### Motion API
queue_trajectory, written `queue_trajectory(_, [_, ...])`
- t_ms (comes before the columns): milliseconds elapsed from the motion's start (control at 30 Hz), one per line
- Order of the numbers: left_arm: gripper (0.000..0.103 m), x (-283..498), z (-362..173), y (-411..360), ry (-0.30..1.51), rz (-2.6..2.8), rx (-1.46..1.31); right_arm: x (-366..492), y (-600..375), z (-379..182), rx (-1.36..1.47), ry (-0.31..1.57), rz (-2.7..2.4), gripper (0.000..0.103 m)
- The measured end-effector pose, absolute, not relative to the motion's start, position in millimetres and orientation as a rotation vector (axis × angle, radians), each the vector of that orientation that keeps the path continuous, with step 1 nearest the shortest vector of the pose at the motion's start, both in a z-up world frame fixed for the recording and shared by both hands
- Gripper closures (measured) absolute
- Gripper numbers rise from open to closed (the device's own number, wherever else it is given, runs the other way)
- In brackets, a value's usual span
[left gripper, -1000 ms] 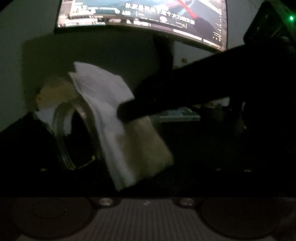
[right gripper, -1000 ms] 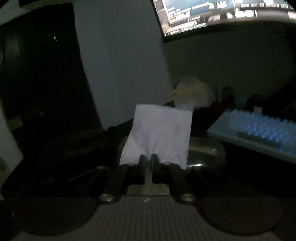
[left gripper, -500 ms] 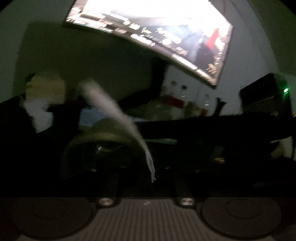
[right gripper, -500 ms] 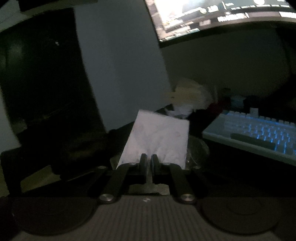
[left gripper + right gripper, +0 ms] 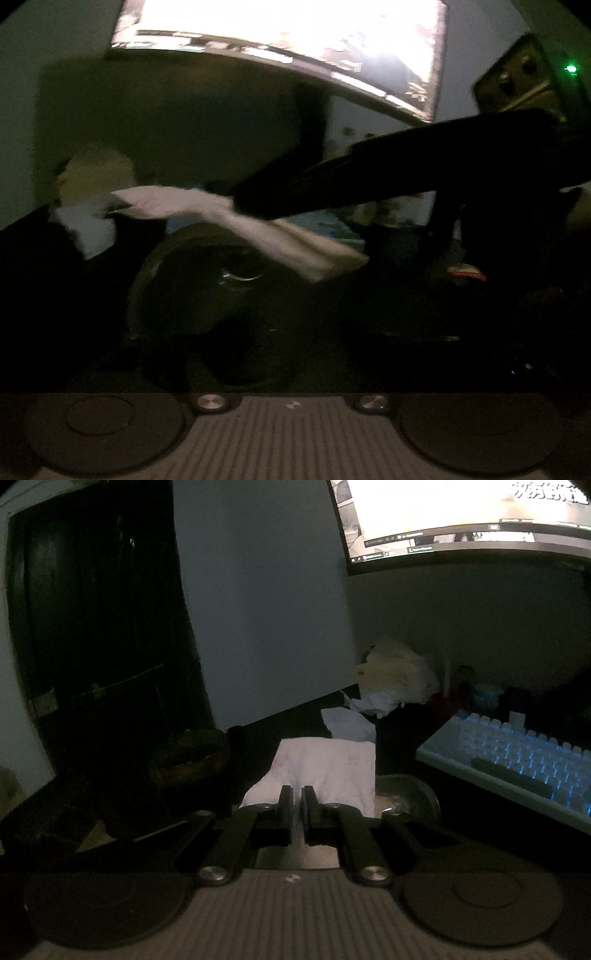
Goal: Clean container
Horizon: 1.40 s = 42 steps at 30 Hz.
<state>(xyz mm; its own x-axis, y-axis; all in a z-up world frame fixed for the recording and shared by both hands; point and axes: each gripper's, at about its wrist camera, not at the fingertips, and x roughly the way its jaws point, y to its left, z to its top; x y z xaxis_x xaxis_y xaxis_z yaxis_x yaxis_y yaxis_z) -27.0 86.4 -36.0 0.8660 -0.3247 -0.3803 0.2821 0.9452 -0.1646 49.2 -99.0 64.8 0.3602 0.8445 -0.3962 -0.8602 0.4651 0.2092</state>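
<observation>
tissue (image 5: 325,771) now flatter, pinched in right jaws, over container (image 5: 207,284)

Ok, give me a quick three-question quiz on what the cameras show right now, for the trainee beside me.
1. True or false: the right gripper is shut on the white tissue.
2. Which thing glows blue? A the tissue, B the keyboard, C the monitor.
3. In the left wrist view, what dark round thing lies just below the tissue?

Key: 1 true. 2 B. 3 the container.
</observation>
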Motion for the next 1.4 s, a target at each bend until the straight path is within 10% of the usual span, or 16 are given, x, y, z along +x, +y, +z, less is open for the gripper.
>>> queue_trajectory(1400, [0.017, -12.9, -43.5, 102.9, 0.409, -0.326, -0.09, 110.2, -81.1, 64.5, -0.076, 0.57, 1.11, 0.091])
